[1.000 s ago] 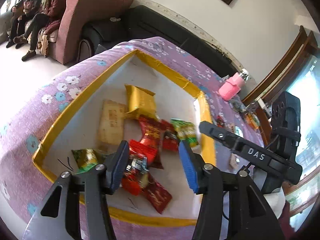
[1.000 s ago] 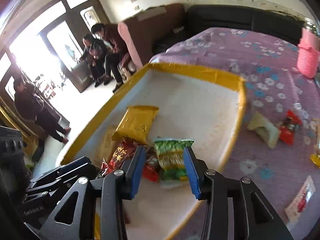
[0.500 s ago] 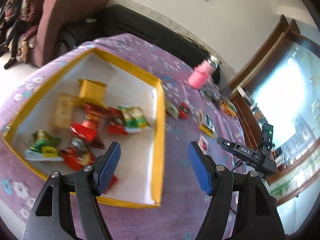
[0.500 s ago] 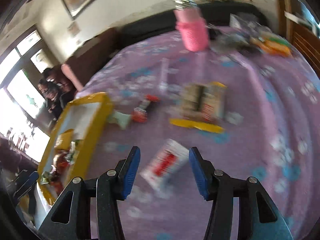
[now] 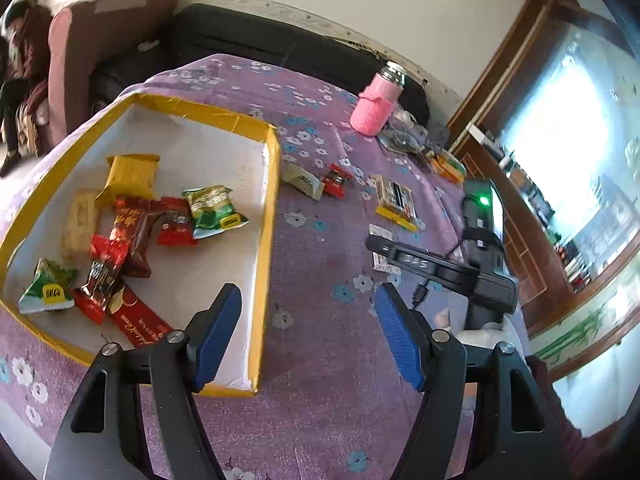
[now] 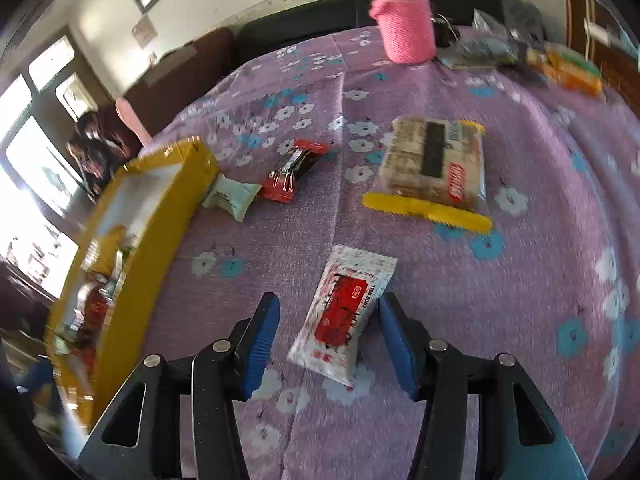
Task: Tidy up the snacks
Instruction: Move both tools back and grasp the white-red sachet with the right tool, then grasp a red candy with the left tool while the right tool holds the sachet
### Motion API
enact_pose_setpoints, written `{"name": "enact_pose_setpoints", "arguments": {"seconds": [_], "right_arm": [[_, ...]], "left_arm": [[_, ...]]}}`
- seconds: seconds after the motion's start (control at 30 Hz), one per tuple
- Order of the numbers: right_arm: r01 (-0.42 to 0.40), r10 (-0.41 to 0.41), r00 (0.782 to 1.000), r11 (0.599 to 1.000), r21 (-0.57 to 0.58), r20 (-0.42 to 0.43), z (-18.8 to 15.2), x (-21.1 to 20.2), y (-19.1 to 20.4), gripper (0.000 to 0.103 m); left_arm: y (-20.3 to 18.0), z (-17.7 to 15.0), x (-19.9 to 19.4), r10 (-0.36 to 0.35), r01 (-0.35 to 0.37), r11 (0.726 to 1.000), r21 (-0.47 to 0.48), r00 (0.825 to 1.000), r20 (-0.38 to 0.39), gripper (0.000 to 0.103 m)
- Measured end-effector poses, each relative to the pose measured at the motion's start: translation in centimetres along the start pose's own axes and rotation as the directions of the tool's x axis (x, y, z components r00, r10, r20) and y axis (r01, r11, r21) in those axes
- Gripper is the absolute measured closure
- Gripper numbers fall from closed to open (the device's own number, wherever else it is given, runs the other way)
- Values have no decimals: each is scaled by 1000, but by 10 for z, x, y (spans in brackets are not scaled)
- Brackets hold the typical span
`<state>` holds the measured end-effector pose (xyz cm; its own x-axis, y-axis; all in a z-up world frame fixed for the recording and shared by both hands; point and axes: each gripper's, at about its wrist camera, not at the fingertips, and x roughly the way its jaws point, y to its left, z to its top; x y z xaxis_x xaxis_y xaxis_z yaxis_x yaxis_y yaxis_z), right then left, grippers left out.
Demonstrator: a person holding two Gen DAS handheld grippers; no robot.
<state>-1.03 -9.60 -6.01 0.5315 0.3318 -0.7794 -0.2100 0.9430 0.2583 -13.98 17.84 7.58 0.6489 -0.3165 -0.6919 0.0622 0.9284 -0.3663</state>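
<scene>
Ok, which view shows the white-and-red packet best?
The right wrist view: the white-and-red packet lies whole between the open right hand-held gripper fingers. In the left wrist view that gripper hides most of it.

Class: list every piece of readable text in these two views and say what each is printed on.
"DAS", seen upside down: on the black arm of the right tool.
Green packet's yellow label: unclear.
Red wrapper's gold script: too distorted.
White-and-red sachet: print blurred.
Biscuit pack: barcode and red label illegible.
</scene>
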Motion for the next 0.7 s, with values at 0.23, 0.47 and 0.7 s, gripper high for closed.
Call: {"name": "enact_pose_setpoints", "arguments": {"seconds": [0.23,0.47,0.7], "right_arm": [[110,-109,994,988,-107,14,2,3,3,77],[-51,50,997,999,10,55,9,-1,-45,78],[-78,77,996,997,25,41,11,-2,-53,77]], "left_arm": [[-20,9,21,4,-2,998,61,999,-39,34],[-61,48,68,-27,39,981,192,998,-65,34],[-69,100,152,12,15,968,250,994,-109,34]]}}
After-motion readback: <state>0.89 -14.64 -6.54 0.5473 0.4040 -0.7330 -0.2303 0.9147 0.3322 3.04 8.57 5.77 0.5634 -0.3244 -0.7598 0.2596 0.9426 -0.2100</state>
